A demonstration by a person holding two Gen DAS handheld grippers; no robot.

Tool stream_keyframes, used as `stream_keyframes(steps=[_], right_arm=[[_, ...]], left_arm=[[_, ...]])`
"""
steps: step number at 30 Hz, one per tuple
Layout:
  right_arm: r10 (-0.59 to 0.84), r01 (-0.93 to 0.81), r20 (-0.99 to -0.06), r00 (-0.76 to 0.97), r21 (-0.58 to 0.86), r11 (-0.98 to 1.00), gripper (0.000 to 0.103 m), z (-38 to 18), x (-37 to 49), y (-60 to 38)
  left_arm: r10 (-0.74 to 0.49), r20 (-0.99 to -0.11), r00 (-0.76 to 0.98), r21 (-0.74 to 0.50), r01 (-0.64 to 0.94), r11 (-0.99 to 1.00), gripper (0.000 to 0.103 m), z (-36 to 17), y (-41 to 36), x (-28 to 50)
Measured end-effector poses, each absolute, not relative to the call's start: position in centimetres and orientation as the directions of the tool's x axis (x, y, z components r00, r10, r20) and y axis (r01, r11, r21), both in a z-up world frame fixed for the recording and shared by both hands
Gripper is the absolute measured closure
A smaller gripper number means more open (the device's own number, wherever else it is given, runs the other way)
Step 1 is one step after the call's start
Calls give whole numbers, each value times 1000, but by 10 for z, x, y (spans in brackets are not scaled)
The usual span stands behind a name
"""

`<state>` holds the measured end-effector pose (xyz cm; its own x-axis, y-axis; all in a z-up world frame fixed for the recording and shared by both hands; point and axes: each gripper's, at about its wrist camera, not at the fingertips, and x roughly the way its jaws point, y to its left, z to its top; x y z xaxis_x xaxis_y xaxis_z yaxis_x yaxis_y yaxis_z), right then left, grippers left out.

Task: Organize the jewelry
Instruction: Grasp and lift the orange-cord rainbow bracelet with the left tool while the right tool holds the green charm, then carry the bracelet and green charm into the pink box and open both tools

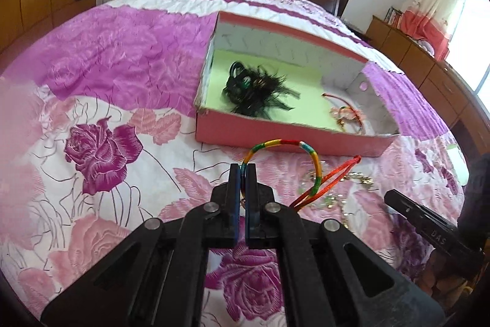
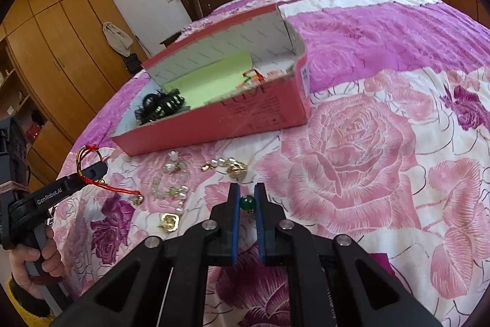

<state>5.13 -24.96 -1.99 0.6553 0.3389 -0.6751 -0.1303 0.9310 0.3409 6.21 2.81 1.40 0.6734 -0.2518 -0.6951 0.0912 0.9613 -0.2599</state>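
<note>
The left gripper (image 1: 244, 169) is clamped on a rainbow cord bracelet (image 1: 283, 144), lifted just near of the pink box (image 1: 275, 137) on the bedspread (image 1: 107, 81). The right gripper (image 2: 246, 190) is closed on a green bead (image 2: 247, 203), perhaps an earring. Pearl pieces (image 2: 171, 183) lie loose near the box; a black hair clip (image 2: 162, 108) sits inside.

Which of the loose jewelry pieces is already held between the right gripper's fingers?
The round green bead, clamped in the right gripper. The pearl-and-gold pieces lie untouched on the floral bedspread; the rainbow cord bracelet is in the left gripper.
</note>
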Motion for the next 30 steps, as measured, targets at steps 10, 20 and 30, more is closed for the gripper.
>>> stream_keyframes(steps=[10, 20, 30], right_arm=[[397, -227, -560, 727, 350, 909, 92, 15, 29, -243], [405, -291, -474, 782, 297, 909, 92, 44, 11, -231], [449, -302, -404, 797, 377, 876, 92, 65, 7, -253]], left_arm=[[-262, -637, 725, -245, 131, 961, 103, 42, 21, 49], [-269, -585, 765, -229, 163, 960, 103, 62, 14, 39], [-275, -562, 780, -237, 167, 957, 103, 71, 12, 36]])
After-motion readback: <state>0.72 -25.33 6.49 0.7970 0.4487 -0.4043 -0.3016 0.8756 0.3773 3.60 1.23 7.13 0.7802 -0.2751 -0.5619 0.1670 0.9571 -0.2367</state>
